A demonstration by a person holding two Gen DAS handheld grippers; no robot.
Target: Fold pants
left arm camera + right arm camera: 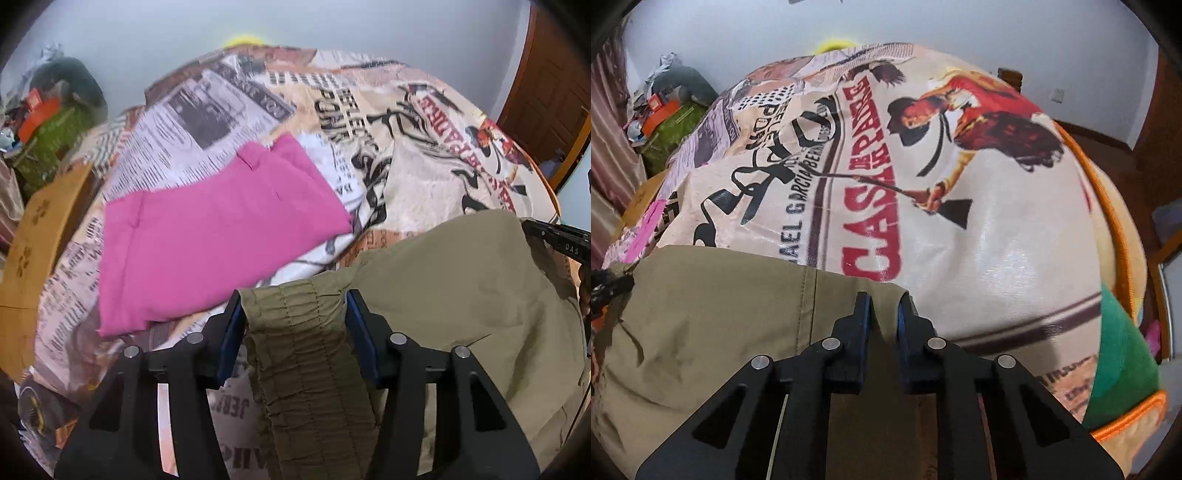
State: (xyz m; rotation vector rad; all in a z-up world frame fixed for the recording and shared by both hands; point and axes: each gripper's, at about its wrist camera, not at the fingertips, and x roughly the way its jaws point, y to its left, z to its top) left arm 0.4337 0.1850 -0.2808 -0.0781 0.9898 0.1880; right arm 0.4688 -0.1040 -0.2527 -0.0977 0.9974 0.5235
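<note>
The khaki pants (461,288) lie on the printed bedspread (424,162), lifted at the near edge by both grippers. The left gripper (293,310) has its fingers spread fairly wide with the gathered waistband (303,362) between them; whether the pads truly press the cloth I cannot tell. The right gripper (884,306) has its fingers drawn close, pinching a fold of the same pants.

The likely trouble is the waistband sliding out of the left fingers (elastic bunches and shifts), which would drop one corner and skew the fold. Swinging the cloth forward could also drag it over the folded pink garment (218,236) ahead and left of the left fingers.

The pant legs hang below both views, so their length and any twist are hidden.
</note>
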